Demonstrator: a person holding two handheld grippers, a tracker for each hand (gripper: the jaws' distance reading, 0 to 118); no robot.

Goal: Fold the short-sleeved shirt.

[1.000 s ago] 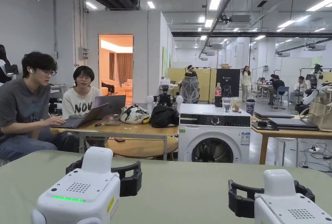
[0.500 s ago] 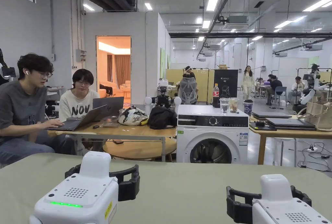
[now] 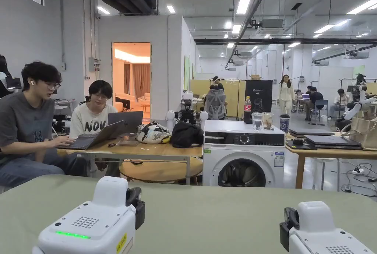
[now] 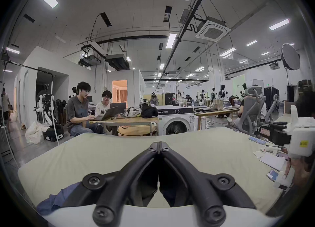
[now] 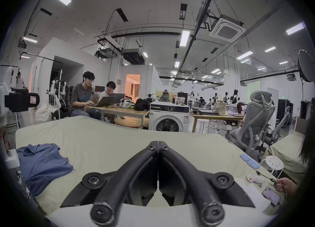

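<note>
Both grippers have snapped closed since a second ago: left gripper (image 4: 159, 145) and right gripper (image 5: 158, 143) pressed together, empty. Shirt (image 5: 42, 164) lies crumpled, near left on the table (image 5: 102, 138), untouched; folding hasn't begun.

Bright ceiling strip lights (image 3: 243, 3); gripper views curve at edges.

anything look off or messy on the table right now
The blue shirt lies rumpled in a heap at the table's left edge, not spread flat. Both the left gripper and right gripper are shut on nothing.
</note>
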